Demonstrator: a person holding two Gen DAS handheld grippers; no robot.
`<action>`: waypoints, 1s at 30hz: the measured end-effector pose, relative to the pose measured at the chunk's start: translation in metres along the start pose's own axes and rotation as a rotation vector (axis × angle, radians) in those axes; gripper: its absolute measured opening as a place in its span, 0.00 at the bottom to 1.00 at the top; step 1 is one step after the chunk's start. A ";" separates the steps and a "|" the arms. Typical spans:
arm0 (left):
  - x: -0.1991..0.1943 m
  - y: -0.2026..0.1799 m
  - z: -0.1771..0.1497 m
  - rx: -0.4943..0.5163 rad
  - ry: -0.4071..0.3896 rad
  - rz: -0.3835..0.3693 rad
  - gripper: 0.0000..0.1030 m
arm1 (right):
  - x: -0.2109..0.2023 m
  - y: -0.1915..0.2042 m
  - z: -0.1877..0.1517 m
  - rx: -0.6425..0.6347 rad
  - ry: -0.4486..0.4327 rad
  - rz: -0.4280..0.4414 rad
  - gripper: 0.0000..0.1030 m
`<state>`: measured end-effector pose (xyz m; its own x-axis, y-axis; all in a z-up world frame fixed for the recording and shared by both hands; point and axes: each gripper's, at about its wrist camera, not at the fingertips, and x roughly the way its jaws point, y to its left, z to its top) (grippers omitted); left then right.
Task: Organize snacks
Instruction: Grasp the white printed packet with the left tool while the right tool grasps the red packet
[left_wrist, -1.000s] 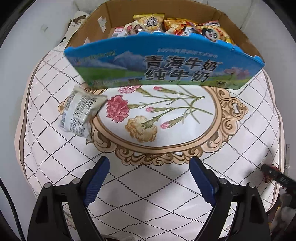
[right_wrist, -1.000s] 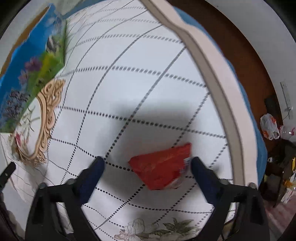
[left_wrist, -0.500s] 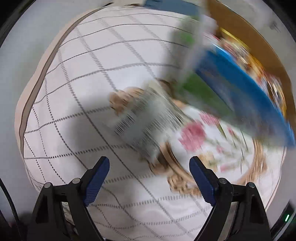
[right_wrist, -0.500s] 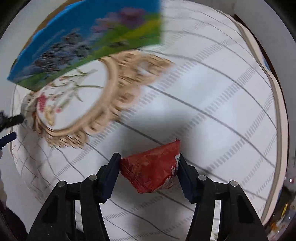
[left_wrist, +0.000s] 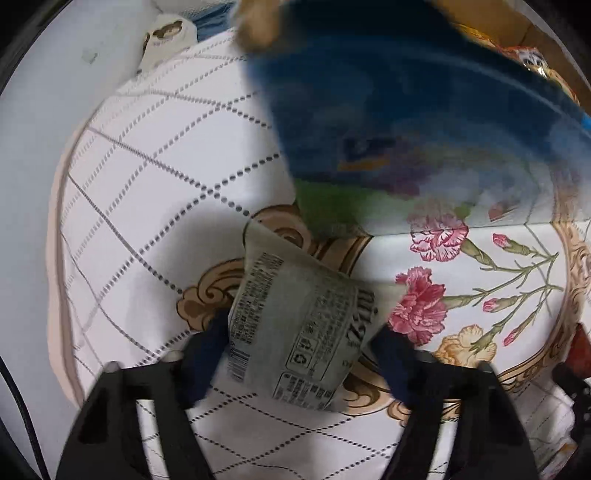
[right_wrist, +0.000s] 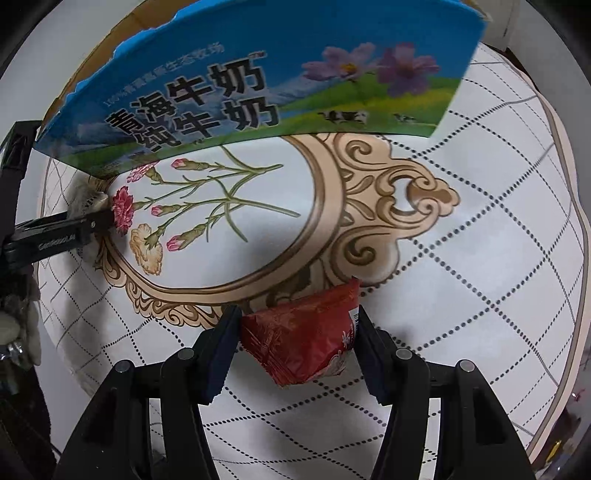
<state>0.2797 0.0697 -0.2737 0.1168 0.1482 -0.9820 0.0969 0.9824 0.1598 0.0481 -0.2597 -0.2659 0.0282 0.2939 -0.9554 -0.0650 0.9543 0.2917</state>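
Your left hand-held gripper (left_wrist: 301, 354) shows matte black, angular arms with slotted cut-outs, tipped with dark navy pads (left_wrist: 201, 363) and a pale round fastener on each arm; a thin dark cable runs down its left edge. Your right hand-held gripper (right_wrist: 295, 349) matches it: black frame, ribbed navy pads (right_wrist: 221, 350), and four grey round screw heads across the arms.

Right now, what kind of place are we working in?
Most likely a home, probably a dining or side table: a round table under a floral quilted-pattern cloth, a reused milk carton box serving as the snack bin, and household clutter beyond the table's edge. Each gripper holds one snack packet.
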 end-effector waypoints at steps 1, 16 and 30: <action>0.000 0.004 -0.002 -0.025 0.004 -0.022 0.52 | 0.000 0.001 0.000 -0.004 0.004 0.001 0.60; 0.017 -0.035 -0.115 -0.124 0.184 -0.246 0.50 | 0.033 -0.001 -0.039 0.020 0.158 0.076 0.62; 0.017 -0.033 -0.098 -0.121 0.155 -0.247 0.47 | 0.033 0.003 -0.057 0.004 0.138 0.047 0.60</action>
<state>0.1820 0.0511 -0.3057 -0.0481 -0.0898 -0.9948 -0.0161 0.9959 -0.0891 -0.0080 -0.2507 -0.2992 -0.1127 0.3286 -0.9377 -0.0589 0.9399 0.3364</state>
